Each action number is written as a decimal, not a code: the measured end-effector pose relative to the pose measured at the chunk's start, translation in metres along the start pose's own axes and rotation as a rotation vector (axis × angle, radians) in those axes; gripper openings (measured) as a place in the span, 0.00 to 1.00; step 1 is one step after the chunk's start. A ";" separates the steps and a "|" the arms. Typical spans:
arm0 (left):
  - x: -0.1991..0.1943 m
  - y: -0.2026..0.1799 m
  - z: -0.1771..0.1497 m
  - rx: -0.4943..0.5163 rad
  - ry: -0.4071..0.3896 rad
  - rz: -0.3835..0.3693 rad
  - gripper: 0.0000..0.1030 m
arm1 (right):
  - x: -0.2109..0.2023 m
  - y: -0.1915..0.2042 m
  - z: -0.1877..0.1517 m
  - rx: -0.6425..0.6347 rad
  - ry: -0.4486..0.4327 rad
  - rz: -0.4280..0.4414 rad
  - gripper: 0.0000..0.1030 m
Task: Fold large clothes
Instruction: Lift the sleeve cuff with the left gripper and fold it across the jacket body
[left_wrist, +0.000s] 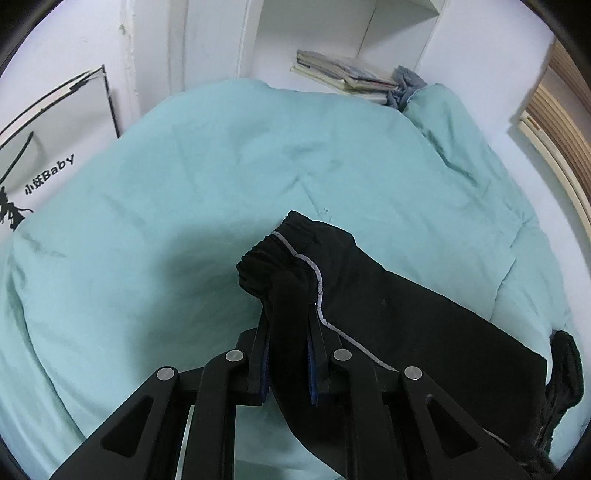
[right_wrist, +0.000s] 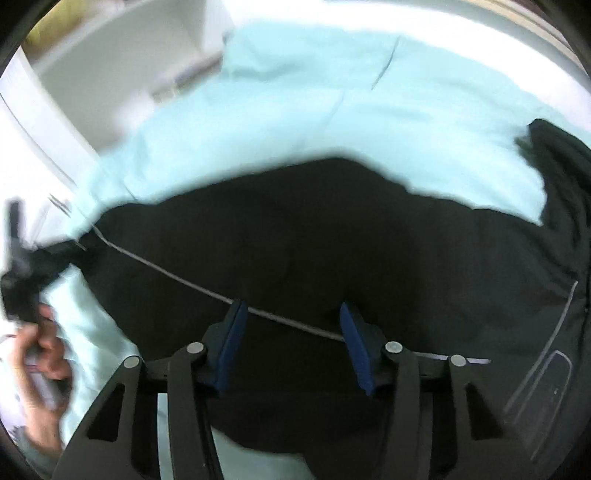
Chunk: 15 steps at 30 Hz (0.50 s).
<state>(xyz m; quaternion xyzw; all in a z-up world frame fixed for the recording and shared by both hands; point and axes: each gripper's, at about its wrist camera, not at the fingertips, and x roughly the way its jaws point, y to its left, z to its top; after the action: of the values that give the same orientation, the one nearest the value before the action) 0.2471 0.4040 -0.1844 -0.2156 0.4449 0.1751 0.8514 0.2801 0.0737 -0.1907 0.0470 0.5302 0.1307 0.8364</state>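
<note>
A black garment (left_wrist: 388, 302) with a thin grey piping line lies spread on the teal quilt (left_wrist: 184, 184), toward its near right part in the left wrist view. Left of the quilt a white poster (left_wrist: 48, 147) with black lettering leans on the wall. The left gripper (left_wrist: 290, 314) is clamped tight on the garment's gathered, elastic end, and the bunched cloth stands up between its blue pads. Beyond the quilt's far edge sits a stack of books (left_wrist: 343, 77); to the quilt's right is a slatted wooden frame (left_wrist: 554, 122).

In the blurred right wrist view, a hand (right_wrist: 44, 354) shows at the quilt's (right_wrist: 295, 92) left edge. The right gripper (right_wrist: 293, 312) hovers over the garment (right_wrist: 295, 240), jaws half apart, pads either side of the piping, pinching nothing.
</note>
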 end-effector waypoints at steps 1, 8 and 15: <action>-0.004 -0.002 0.000 0.005 -0.013 -0.011 0.15 | 0.018 0.002 -0.002 -0.009 0.043 -0.029 0.52; -0.048 -0.041 -0.001 0.168 -0.101 -0.038 0.14 | 0.032 -0.003 0.001 -0.015 0.089 -0.019 0.52; -0.116 -0.106 -0.026 0.346 -0.148 -0.235 0.14 | -0.043 -0.038 -0.027 0.054 0.034 -0.009 0.52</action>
<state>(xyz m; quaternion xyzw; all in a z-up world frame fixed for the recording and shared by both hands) 0.2182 0.2879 -0.0785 -0.1030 0.3762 0.0111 0.9207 0.2445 0.0238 -0.1731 0.0651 0.5480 0.1134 0.8262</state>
